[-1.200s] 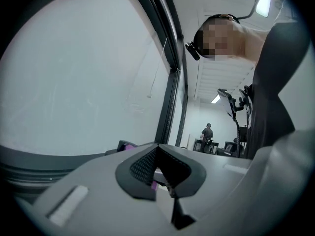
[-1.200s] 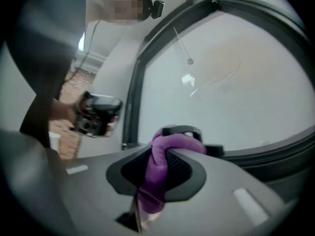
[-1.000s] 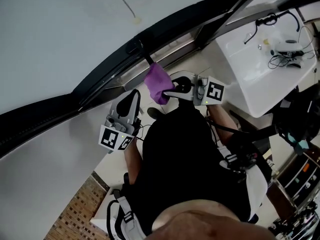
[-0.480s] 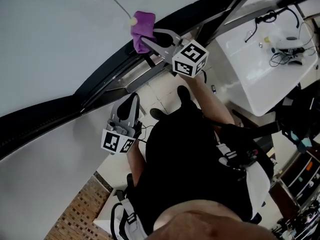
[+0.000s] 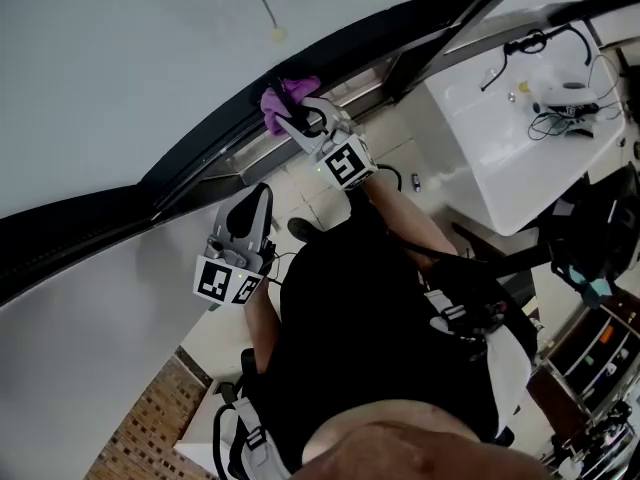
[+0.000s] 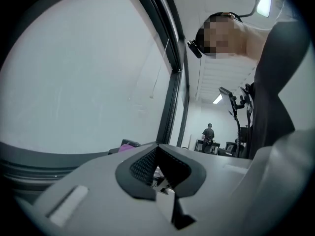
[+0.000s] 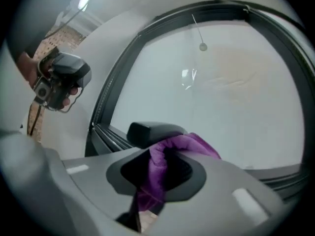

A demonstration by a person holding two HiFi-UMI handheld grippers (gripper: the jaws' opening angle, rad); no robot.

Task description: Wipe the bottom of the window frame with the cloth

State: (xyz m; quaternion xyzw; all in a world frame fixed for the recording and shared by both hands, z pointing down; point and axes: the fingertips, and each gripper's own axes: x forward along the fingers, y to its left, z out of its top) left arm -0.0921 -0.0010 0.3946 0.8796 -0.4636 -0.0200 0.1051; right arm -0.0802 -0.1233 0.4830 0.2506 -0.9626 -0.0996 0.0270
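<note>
The purple cloth (image 5: 281, 101) is bunched against the dark bottom rail of the window frame (image 5: 200, 153). My right gripper (image 5: 293, 116) is shut on it, its marker cube just behind. In the right gripper view the cloth (image 7: 197, 144) spills out between the jaws of the right gripper (image 7: 165, 155), next to a black latch (image 7: 153, 130) on the frame (image 7: 104, 132). My left gripper (image 5: 256, 206) hangs lower, apart from the frame, jaws together on nothing. From the left gripper (image 6: 157, 154) view, a sliver of the cloth (image 6: 129, 145) shows above its body.
A white desk (image 5: 500, 138) with cables stands at the right. A blind cord with a bead (image 5: 278, 35) hangs over the glass. Brick-patterned floor (image 5: 150, 428) lies at lower left. The person's black-clad body fills the lower middle. A distant person (image 6: 209, 132) stands indoors.
The right gripper swung the cloth up from near the body onto the glass by the cord bead, then down onto the frame's bottom rail. The left gripper barely moved.
</note>
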